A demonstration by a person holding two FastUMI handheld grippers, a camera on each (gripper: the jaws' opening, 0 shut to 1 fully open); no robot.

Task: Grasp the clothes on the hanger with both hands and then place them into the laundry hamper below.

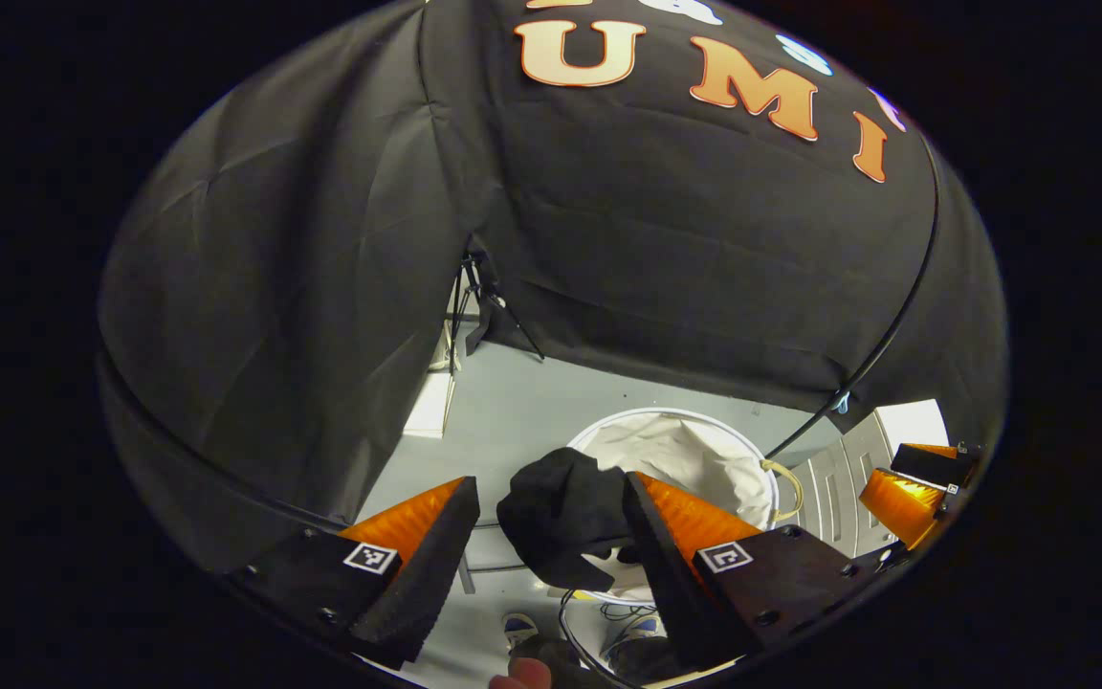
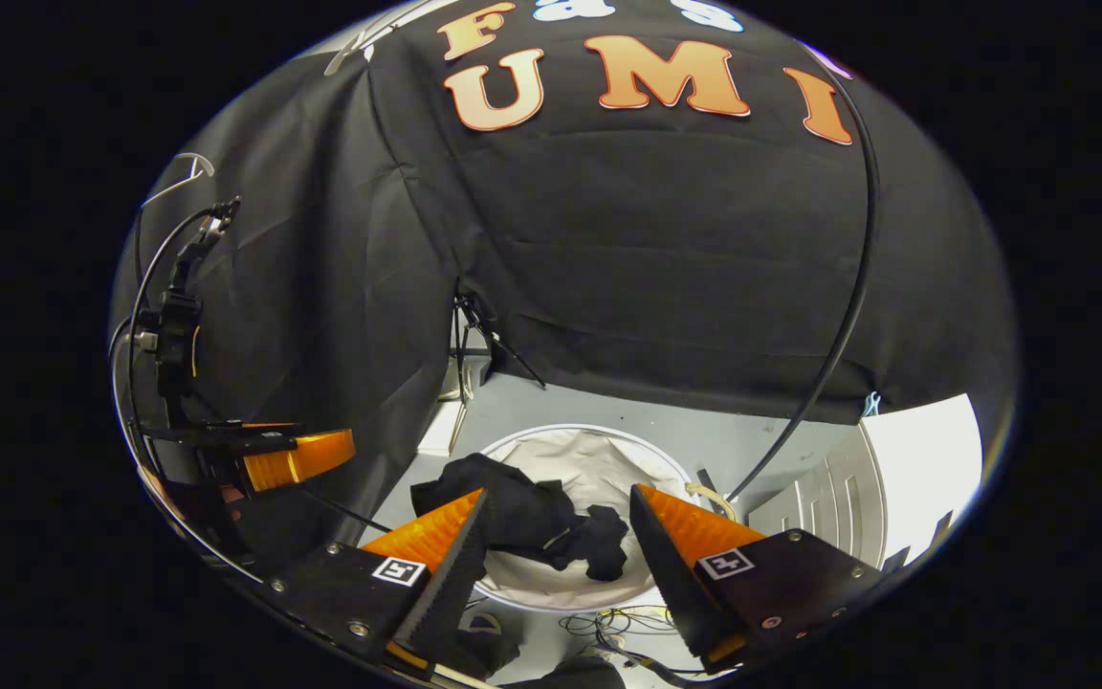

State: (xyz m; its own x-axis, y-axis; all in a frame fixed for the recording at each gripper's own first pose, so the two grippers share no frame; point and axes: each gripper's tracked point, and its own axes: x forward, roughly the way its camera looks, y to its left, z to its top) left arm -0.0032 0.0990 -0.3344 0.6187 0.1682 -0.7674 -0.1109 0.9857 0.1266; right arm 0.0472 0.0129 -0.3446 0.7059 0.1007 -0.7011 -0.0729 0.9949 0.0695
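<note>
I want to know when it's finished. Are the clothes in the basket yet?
Nearly. The black crumpled cloth garment is off the hanger and over the round white fabric laundry hamper, seemingly draped on its near rim. Both the left gripper and right gripper are open, gripping nothing. What may remain is settling the garment fully inside.

clothes (image 2: 522,522): matt cloth | laundry hamper (image 2: 608,459): pale fabric lining

Clothes (image 2: 522,522) draped over hamper (image 2: 608,440) rim
</note>
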